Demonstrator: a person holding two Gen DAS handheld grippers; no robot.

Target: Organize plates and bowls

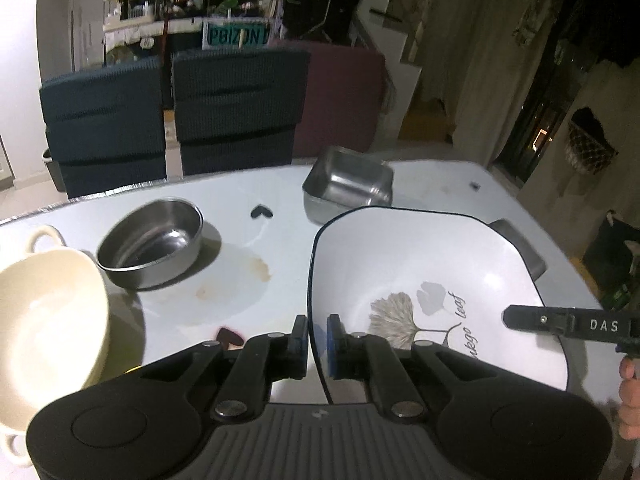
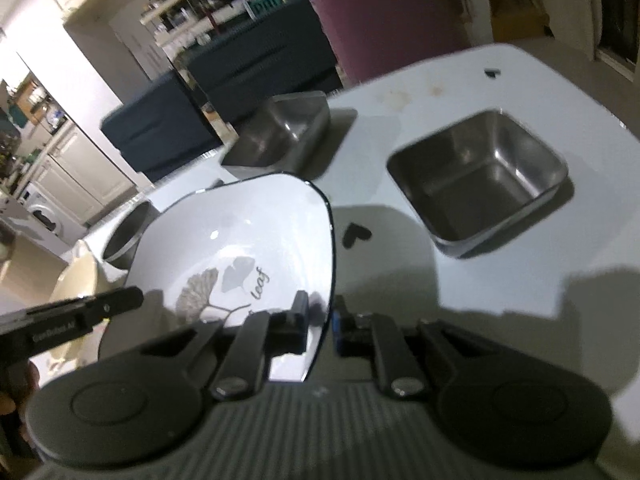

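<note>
A white squarish plate with a dark rim and a ginkgo-leaf print (image 1: pixel 424 280) is held above the white table (image 1: pixel 440 178). My left gripper (image 1: pixel 318 330) is shut on its left rim. My right gripper (image 2: pixel 322 316) is shut on its right rim; the plate shows in the right wrist view (image 2: pixel 248 240) too. A round steel bowl (image 1: pixel 150 242) and a cream two-handled bowl (image 1: pixel 44 316) sit to the left. A square steel dish (image 1: pixel 348 186) stands beyond the plate, and another square steel dish (image 2: pixel 480 180) stands to the right.
Small black heart-shaped marks (image 1: pixel 261 211) (image 2: pixel 356 235) lie on the table, with brown stains (image 1: pixel 260 268) near the middle. Two dark chairs (image 1: pixel 236 104) and a maroon one (image 1: pixel 344 92) stand at the far edge. The table's right edge drops off near curtains.
</note>
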